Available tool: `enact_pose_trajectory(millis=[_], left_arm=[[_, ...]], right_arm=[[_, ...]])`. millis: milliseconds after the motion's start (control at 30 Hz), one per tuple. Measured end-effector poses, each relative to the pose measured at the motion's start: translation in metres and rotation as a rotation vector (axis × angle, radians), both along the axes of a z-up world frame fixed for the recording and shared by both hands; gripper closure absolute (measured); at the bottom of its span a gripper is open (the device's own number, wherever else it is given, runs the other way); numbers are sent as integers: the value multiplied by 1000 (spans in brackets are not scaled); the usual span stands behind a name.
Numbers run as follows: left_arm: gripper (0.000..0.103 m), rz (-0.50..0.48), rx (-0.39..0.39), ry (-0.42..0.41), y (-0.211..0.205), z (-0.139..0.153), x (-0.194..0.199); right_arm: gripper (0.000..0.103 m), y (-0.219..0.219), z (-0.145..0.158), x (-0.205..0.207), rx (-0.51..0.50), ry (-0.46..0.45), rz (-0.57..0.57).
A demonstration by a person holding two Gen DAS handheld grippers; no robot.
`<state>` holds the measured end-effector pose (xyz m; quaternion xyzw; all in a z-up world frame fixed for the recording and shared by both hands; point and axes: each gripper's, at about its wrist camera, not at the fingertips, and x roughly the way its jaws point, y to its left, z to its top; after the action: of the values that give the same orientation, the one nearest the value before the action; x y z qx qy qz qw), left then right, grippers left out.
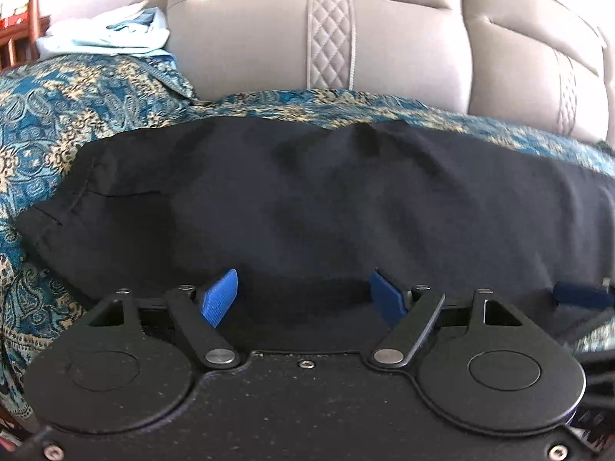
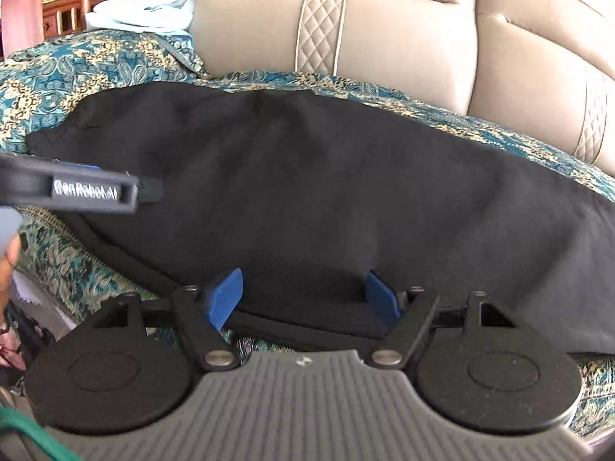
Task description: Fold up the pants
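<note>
Black pants (image 1: 307, 199), one pair, on patterned cover (image 1: 57, 115); two grippers, left (image 1: 303, 296) and right (image 2: 303, 296), both spread, empty.

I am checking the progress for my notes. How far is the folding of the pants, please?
Done: the black pants lie as one long flat band on the patterned cover, so the legs seem already laid together. In hand: nothing; the left gripper and right gripper are both open at the near edge. Left: grasping that edge and making the remaining folds.
</note>
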<state>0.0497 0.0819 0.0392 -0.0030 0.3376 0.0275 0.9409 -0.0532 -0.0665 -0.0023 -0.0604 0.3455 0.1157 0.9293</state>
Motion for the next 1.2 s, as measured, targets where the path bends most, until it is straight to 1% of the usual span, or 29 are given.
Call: enact_pose_trajectory(millis=[100, 167, 267, 333, 367, 467, 533, 600, 700, 800, 867, 900, 933, 1000, 1033, 1067, 1100, 1133, 1200], left_arm=[[25, -27, 33, -12, -4, -7, -7], [23, -44, 39, -16, -6, -10, -11], [22, -58, 54, -44, -8, -15, -20], [22, -59, 52, -59, -10, -18, -25], [22, -61, 50, -64, -9, -18, -26], [21, -70, 44, -74, -7, -19, -28], [21, -81, 44, -79, -6, -20, -29], [21, -91, 42, -85, -4, -20, -31], [20, -105, 39, -95, 0, -22, -32], [20, -116, 36, -105, 2, -24, -34], [20, -122, 35, -110, 3, -25, -35], [20, -126, 33, -112, 4, -25, -35], [19, -130, 32, -113, 5, -25, -36], [19, -137, 33, -114, 6, -26, -36], [19, -141, 32, -114, 7, -26, -36], [19, -143, 32, -114, 7, -27, -37], [19, -145, 30, -114, 7, -27, -37], [19, -146, 29, -113, 7, -27, -37], [19, -148, 28, -110, 8, -27, -36]], right_arm=[[21, -8, 6, 4, 26, 40, 31], [23, -19, 13, 8, 79, 64, 34], [23, -39, 27, 24, 185, 75, -22], [23, -48, 39, 45, 242, 69, -65], [24, -49, 45, 57, 254, 65, -86], [26, -42, 60, 98, 262, 56, -107], [31, -31, 64, 126, 254, 63, -114], [40, -13, 66, 154, 238, 83, -114], [49, 15, 59, 190, 201, 133, -88], [50, 44, 40, 216, 145, 199, -52], [50, 58, 32, 226, 66, 141, -32], [50, 61, 30, 233, 50, 131, -25], [50, 61, 29, 240, 58, 133, -32], [48, 54, 29, 254, 99, 136, -88], [48, 49, 30, 260, 137, 140, -121], [53, 42, 33, 261, 187, 128, -148], [53, 37, 37, 257, 222, 97, -162], [53, 35, 41, 250, 244, 66, -155], [53, 34, 47, 235, 271, 23, -93]])
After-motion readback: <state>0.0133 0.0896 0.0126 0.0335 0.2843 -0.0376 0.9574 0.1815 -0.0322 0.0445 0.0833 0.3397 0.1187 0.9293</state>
